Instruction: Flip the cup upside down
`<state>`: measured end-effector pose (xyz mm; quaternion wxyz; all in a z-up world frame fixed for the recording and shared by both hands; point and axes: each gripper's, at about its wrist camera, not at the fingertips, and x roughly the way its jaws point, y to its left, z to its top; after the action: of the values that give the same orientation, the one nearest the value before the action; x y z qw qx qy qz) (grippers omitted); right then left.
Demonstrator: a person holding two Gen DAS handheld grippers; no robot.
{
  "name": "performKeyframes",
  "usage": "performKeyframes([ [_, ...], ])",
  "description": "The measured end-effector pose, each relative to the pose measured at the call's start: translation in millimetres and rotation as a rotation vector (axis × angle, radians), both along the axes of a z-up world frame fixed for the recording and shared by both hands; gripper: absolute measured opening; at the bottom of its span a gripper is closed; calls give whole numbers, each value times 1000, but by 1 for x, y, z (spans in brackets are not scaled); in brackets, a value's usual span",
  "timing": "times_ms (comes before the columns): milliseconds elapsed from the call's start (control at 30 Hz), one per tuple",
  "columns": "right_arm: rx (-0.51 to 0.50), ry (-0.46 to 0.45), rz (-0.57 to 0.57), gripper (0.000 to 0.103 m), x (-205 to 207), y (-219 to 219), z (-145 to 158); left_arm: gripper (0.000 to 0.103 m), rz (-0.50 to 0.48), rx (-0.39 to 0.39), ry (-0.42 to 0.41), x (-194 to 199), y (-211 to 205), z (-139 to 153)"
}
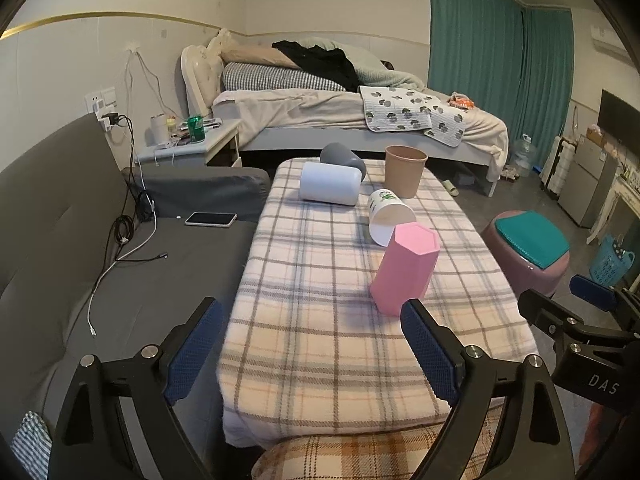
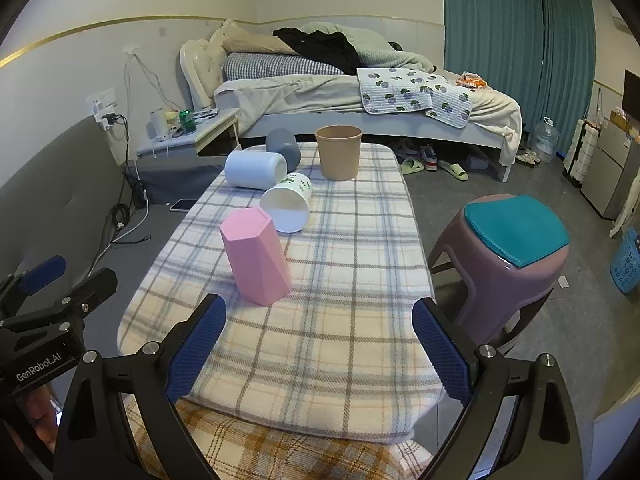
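Several cups sit on a plaid-covered table (image 1: 320, 340) (image 2: 340, 320). A pink hexagonal cup (image 1: 404, 270) (image 2: 256, 256) stands with its closed end up. A white cup with green print (image 1: 388, 216) (image 2: 288, 204) lies on its side, mouth toward me. A plain white cup (image 1: 330, 183) (image 2: 254, 170) and a grey cup (image 1: 343, 158) (image 2: 283, 147) lie on their sides at the far end. A brown paper cup (image 1: 405, 170) (image 2: 338, 152) stands upright, mouth up. My left gripper (image 1: 312, 344) and right gripper (image 2: 320, 344) are open and empty over the near table edge.
A grey sofa (image 1: 80, 260) with a phone (image 1: 211, 219) and cables lies left of the table. A purple stool (image 1: 528, 252) (image 2: 508, 256) with a teal cushion stands to the right. A bed (image 1: 340, 112) and nightstand (image 1: 192, 140) are behind.
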<state>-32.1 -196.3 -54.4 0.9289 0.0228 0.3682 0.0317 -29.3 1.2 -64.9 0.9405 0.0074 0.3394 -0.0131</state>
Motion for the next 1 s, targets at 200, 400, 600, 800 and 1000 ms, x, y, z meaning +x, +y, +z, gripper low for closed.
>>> performKeyframes([
  [200, 3, 6, 7, 95, 1, 0, -4, 93, 8, 0, 6, -1, 0, -1],
  [400, 5, 10, 6, 95, 0, -1, -4, 94, 12, 0, 15, -1, -1, -3],
  [600, 4, 9, 7, 95, 0, -1, -5, 94, 13, 0, 16, -1, -1, -4],
  [800, 2, 15, 4, 95, 0, -2, -6, 94, 14, -2, 18, -1, -1, -5],
  [1000, 0, 18, 7, 95, 0, -2, -7, 94, 12, 4, 19, -2, -1, -7],
])
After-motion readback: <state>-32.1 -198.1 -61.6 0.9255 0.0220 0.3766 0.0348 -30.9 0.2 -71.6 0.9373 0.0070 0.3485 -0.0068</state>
